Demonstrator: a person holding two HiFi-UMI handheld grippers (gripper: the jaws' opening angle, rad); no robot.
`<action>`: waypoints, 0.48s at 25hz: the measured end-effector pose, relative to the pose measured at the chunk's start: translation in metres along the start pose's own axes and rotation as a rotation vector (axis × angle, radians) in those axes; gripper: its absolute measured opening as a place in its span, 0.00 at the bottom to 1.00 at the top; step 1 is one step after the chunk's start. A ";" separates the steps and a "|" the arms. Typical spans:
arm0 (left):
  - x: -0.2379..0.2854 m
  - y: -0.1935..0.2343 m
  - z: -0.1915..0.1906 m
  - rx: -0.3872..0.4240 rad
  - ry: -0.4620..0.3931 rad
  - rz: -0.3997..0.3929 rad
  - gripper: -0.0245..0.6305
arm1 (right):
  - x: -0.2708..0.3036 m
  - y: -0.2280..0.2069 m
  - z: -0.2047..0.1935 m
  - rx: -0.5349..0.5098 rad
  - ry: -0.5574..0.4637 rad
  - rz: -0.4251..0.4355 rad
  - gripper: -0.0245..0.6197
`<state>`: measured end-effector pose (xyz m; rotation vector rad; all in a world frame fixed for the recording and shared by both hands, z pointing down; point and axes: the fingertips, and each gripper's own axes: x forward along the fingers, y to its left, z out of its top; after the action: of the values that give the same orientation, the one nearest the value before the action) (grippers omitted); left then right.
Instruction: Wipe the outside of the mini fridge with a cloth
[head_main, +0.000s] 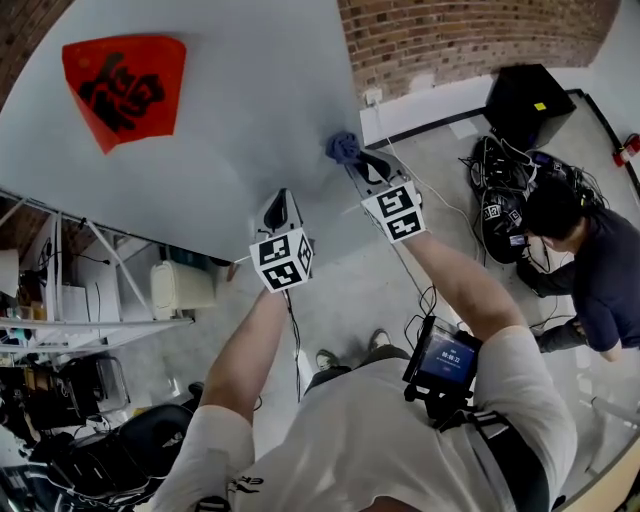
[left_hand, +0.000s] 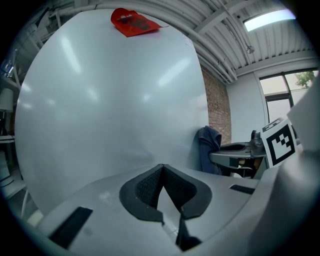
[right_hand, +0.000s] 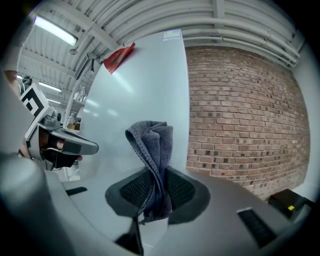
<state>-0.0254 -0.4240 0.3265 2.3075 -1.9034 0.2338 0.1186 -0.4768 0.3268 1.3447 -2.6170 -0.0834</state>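
Fingers (right_hand: 131, 189) of the right gripper (right_hand: 152, 189) are clamped on the cloth (right_hand: 152, 145), a blue-grey towel bunched into an upright twist. Its lower end is pinched between the dark ribbed pads and its folded top stands above them. In the head view the cloth (head_main: 343, 147) sits at the tip of the right gripper (head_main: 360, 165), at the right edge of the mini fridge (head_main: 250, 110), whose pale face fills the upper left. Whether the cloth actually presses on that face or hangs just off it cannot be told from any view. The left gripper (left_hand: 162, 186) points at the same pale face of the mini fridge (left_hand: 110, 110). Its fingers (left_hand: 146, 187) are brought together at the tips with nothing between them, and it is held beside the right one and lower on the face in the head view (the cloth (left_hand: 209, 147) shows at its right, by the fridge's edge). A red paper decoration (head_main: 125, 85) is stuck on the fridge. The fridge's outline is cut off at the frame edges, so its full shape cannot be made out. The part of the cloth inside the pads is hidden. A brick wall (right_hand: 240, 115) stands to the right of the fridge, and a person (head_main: 590, 270) crouches by cables on the floor.
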 end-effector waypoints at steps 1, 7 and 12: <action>-0.001 0.001 -0.001 -0.001 0.001 0.003 0.04 | 0.000 0.000 0.000 0.001 0.000 0.001 0.17; -0.011 0.007 -0.009 -0.019 0.003 0.005 0.04 | -0.003 0.006 -0.001 0.008 0.007 -0.013 0.17; -0.026 0.022 -0.017 -0.030 0.001 -0.002 0.04 | -0.007 0.035 -0.001 0.011 0.020 -0.007 0.17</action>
<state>-0.0522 -0.3993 0.3381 2.2903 -1.8909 0.2047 0.0953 -0.4503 0.3313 1.3519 -2.5998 -0.0557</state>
